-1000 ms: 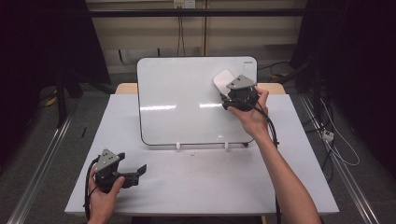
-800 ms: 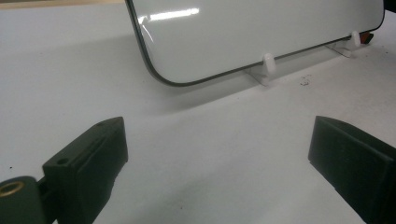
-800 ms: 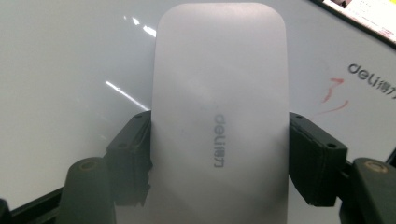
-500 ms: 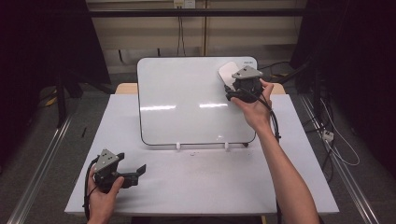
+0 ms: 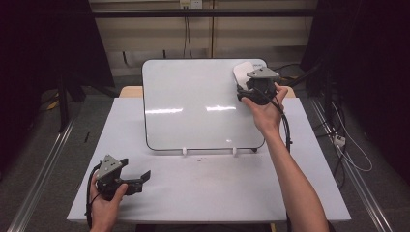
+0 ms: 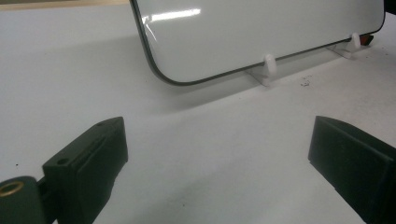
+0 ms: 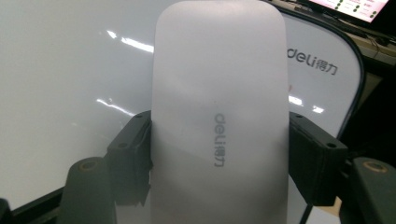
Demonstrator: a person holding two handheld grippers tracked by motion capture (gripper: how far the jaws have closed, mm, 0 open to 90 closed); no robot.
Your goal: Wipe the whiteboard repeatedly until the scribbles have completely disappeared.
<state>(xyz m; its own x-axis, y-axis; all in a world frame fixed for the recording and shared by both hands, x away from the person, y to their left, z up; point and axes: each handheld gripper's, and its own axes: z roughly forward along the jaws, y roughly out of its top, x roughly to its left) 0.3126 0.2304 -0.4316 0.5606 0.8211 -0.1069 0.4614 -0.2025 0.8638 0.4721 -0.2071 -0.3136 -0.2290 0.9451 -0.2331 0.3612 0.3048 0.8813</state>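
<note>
High view is showing me at a white table (image 5: 208,193) with a whiteboard (image 5: 193,106) standing tilted on two small white feet (image 5: 185,152) at the far half. My right gripper (image 5: 245,83) is staying at the upper right corner of this board, and it is holding a white eraser (image 5: 241,72) against the surface there. Right gripper view is making this clear: the two black jaws are pressing on both long sides of the eraser (image 7: 219,121), which is carrying a grey brand word on its back, and the same brand is printed on the board's corner (image 7: 322,65) just behind it. So these fingers are closed on the eraser, and the eraser is lying flat on the whiteboard near its top right edge.

My left gripper (image 5: 138,178) is resting low on the near left part of the table, well apart from the board. Left gripper view is showing its jaws standing wide, with only bare table (image 6: 210,154) between them, and the lower edge of the whiteboard (image 6: 261,37) farther off.
</note>
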